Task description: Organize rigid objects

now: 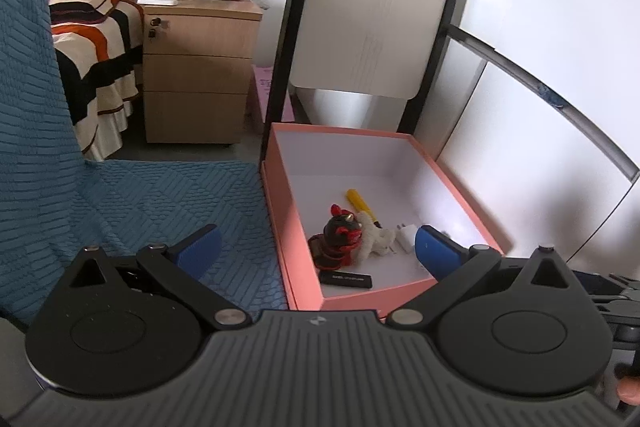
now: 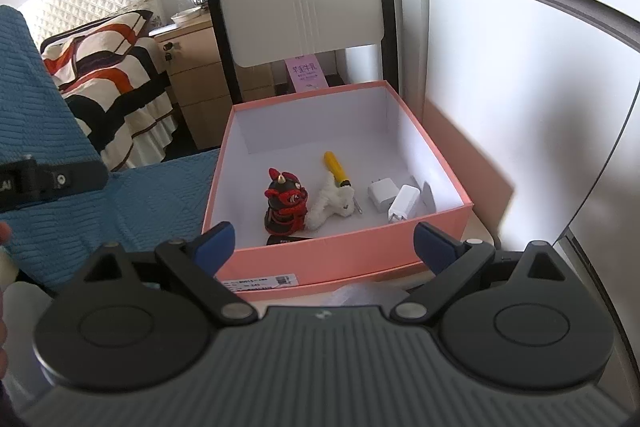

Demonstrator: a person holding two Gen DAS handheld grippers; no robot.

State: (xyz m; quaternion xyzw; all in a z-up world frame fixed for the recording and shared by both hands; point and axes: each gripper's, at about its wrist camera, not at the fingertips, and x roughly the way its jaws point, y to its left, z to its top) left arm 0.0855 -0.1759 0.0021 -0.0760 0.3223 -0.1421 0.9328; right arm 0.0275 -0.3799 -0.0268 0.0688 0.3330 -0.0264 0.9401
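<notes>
Pink box (image 2: pixel 344 247) holds one figurine (image 2: pixel 286 203), one screwdriver (image 2: pixel 338 171), two chargers (image 2: pixel 394 201); both tools (image 1: pixel 316 253) (image 2: pixel 324 245) spread apart, empty.

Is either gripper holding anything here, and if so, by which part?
Nothing is held. The left gripper and right gripper both have open, empty jaws; the items lie in the pink box.

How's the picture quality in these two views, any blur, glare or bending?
Left wrist view: fisheye bends the grey frame bar into an arc; pink box sharp. Right wrist view: same bending, dark vignette at corners, soft shadow on the white wall; no strong glare in either.
</notes>
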